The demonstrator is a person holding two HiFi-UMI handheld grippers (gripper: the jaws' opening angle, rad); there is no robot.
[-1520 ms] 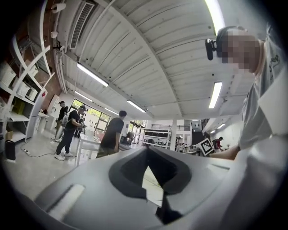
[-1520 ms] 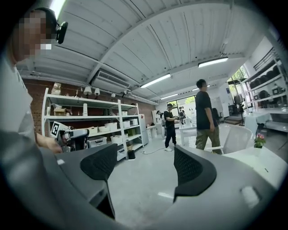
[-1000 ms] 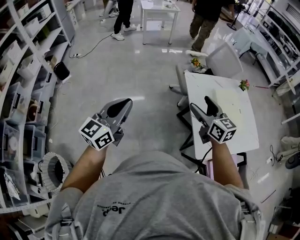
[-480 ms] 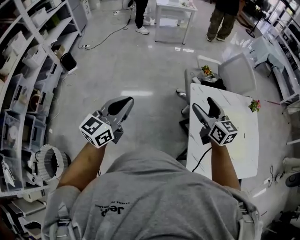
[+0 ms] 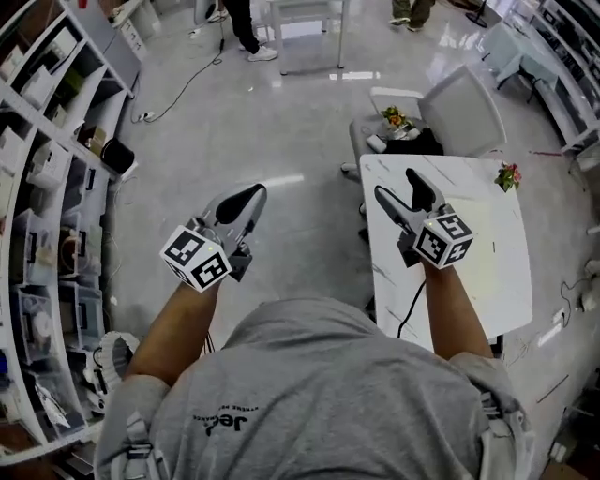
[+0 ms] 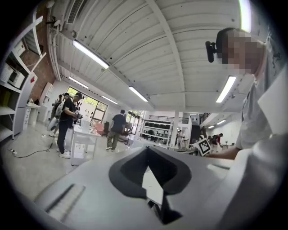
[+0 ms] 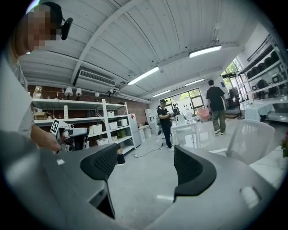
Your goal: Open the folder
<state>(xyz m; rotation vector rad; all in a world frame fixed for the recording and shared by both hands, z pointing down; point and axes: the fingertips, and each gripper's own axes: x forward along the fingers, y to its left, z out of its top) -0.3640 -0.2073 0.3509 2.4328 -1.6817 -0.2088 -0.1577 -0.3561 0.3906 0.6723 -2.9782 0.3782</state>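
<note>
No folder shows plainly. A faint yellowish flat patch (image 5: pixel 480 272) lies on the white table (image 5: pixel 502 225); I cannot tell what it is. My right gripper (image 5: pixel 396 185) is held in the air over the table's left part, jaws apart with nothing between them. In the right gripper view the right gripper (image 7: pixel 146 164) points across the room at floor and shelves. My left gripper (image 5: pixel 246 199) hangs over bare floor left of the table, jaws together and empty. The left gripper (image 6: pixel 146 150) points up at the ceiling in its own view, tips meeting.
A grey chair (image 5: pixel 459 108) stands at the table's far end with flowers and a dark thing (image 5: pixel 401 127) on its seat. A small flower (image 5: pixel 509 175) sits on the table's far right corner. Shelving (image 5: pixel 47 187) lines the left. People stand by a far white table (image 5: pixel 305 19).
The view has shifted: the table and chair have slid to sit more squarely ahead on the right. Both grippers keep their pose and jaw state, held out in front.
</note>
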